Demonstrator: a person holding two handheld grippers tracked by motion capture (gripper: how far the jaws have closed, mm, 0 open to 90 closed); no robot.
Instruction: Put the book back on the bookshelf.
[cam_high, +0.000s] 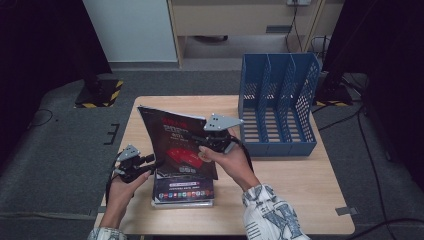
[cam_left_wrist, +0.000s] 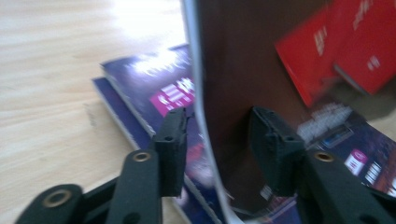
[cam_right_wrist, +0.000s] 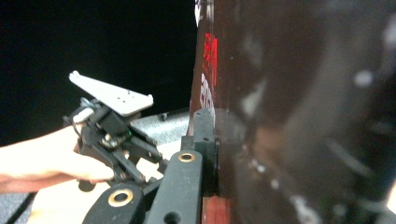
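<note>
Pale wooden bench (cam_high: 300, 195): right gripper (cam_high: 216, 141) jaws clamp the glossy dark red-printed magazine (cam_high: 175, 145) upright off the magazine stack (cam_high: 182, 192) while left gripper (cam_left_wrist: 217, 135) jaws stand parted astride its edge, likely headed for the blue plastic file rack (cam_high: 277, 105).

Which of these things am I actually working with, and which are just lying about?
In the job:
lifted magazine
right gripper, shut on it
left gripper, open around its lower edge
magazine stack
blue file rack, likely

Lying about:
floor cables

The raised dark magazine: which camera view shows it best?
The high view: the raised magazine shows whole, cover readable, clamped by the right gripper. The left gripper view shows its lower edge between open jaws; the right gripper view, a blurred cover up close.
</note>
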